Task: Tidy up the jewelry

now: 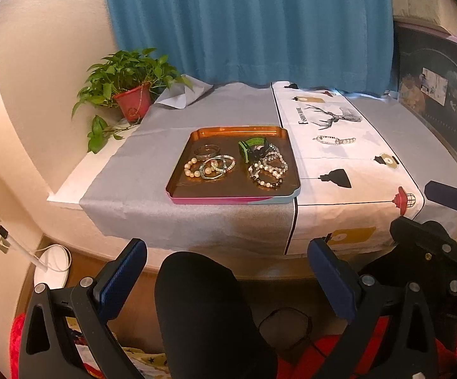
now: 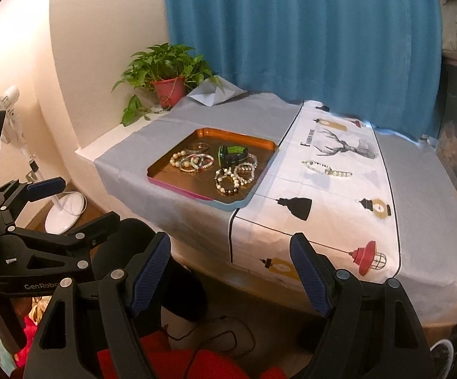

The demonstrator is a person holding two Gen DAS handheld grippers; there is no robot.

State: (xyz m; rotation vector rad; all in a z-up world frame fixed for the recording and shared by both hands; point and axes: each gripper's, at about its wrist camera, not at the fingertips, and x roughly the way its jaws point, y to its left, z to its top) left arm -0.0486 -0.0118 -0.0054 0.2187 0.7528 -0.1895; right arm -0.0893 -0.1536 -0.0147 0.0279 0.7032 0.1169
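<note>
An orange tray (image 1: 196, 188) (image 2: 168, 177) sits on the grey cloth and holds several bead and pearl bracelets (image 1: 209, 165) (image 2: 234, 177) and a green-strapped watch (image 1: 252, 148) (image 2: 231, 153). One long beaded bracelet (image 1: 335, 140) (image 2: 327, 169) lies stretched out on the white printed cloth, right of the tray, below a deer print. My left gripper (image 1: 228, 247) hangs open in front of the table edge, with nothing between its blue pads. My right gripper (image 2: 231, 243) is open too, empty, short of the table's near edge. In the right wrist view the left gripper (image 2: 76, 202) shows at the left.
A potted plant (image 1: 132, 94) (image 2: 168, 88) stands at the table's back left, before a blue curtain (image 1: 247, 25). A black-clad knee (image 1: 203, 309) sits under my left gripper. A white fan (image 2: 64, 211) stands on the floor at left. A dark bed headboard (image 1: 440, 101) borders the right.
</note>
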